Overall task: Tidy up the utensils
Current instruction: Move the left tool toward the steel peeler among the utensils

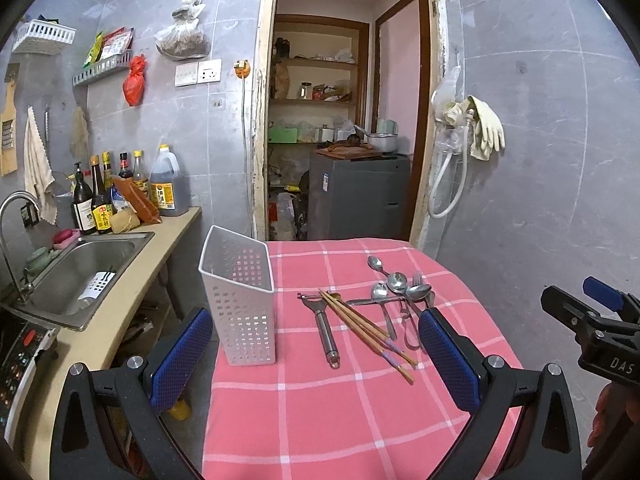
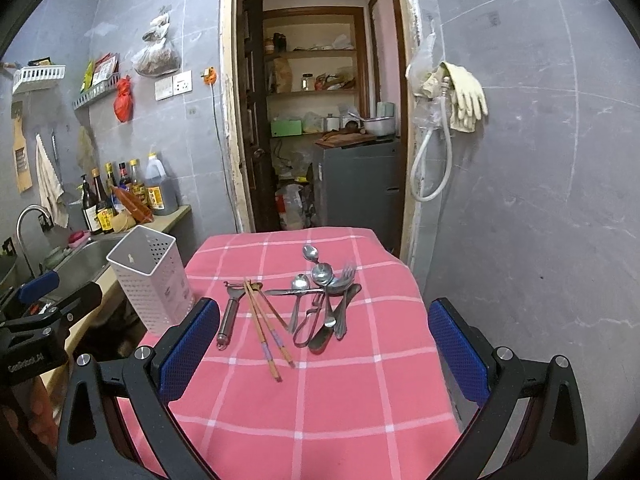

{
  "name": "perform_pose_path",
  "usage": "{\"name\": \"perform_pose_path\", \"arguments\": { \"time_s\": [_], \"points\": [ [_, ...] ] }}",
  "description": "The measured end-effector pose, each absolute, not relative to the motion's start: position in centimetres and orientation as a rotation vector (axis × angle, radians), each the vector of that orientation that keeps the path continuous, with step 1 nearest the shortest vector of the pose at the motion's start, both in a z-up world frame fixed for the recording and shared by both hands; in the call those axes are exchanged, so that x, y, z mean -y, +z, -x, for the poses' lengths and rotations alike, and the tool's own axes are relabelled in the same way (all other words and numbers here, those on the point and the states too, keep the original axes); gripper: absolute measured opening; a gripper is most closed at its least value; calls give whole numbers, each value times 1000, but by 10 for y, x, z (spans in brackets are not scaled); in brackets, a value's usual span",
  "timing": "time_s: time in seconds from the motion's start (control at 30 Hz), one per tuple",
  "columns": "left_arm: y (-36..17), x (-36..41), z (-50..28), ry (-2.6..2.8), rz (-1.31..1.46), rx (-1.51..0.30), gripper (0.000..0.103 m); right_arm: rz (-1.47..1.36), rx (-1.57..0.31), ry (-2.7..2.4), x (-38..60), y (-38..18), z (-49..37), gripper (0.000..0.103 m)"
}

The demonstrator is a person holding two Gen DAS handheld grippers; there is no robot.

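A white perforated utensil holder (image 1: 240,296) (image 2: 150,280) stands empty at the left edge of the pink checked table (image 1: 320,420) (image 2: 320,400). To its right lie a metal peeler (image 1: 324,328) (image 2: 229,318), wooden chopsticks (image 1: 368,332) (image 2: 266,330), and a pile of spoons, a fork and a knife (image 1: 400,292) (image 2: 326,296). My left gripper (image 1: 316,356) is open and empty, near side of the holder and utensils. My right gripper (image 2: 324,348) is open and empty, just short of the utensils; it also shows in the left wrist view (image 1: 592,320).
A counter with a steel sink (image 1: 80,272) and several sauce bottles (image 1: 120,188) runs along the left. A doorway behind the table leads to a pantry with a grey cabinet (image 1: 360,196). Gloves and a hose (image 1: 476,128) hang on the right wall.
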State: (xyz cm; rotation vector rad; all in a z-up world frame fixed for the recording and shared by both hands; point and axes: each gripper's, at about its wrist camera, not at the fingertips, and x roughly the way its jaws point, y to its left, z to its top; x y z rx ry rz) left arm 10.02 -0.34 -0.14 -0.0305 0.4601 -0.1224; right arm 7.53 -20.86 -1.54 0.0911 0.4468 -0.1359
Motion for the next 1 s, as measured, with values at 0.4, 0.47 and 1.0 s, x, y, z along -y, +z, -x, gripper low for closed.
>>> {"name": "perform_pose_path", "arguments": {
  "time_s": [0.4, 0.47, 1.0],
  "points": [
    [-24, 33, -155, -126, 31, -530, 103, -78, -517, -47, 244, -39, -147, 102],
    [-27, 39, -165, -125, 20, -535, 103, -79, -523, -40, 249, -43, -156, 102],
    [-53, 82, -240, -80, -5, -538, 103, -97, -556, 69, 285, -82, -244, 102]
  ]
}}
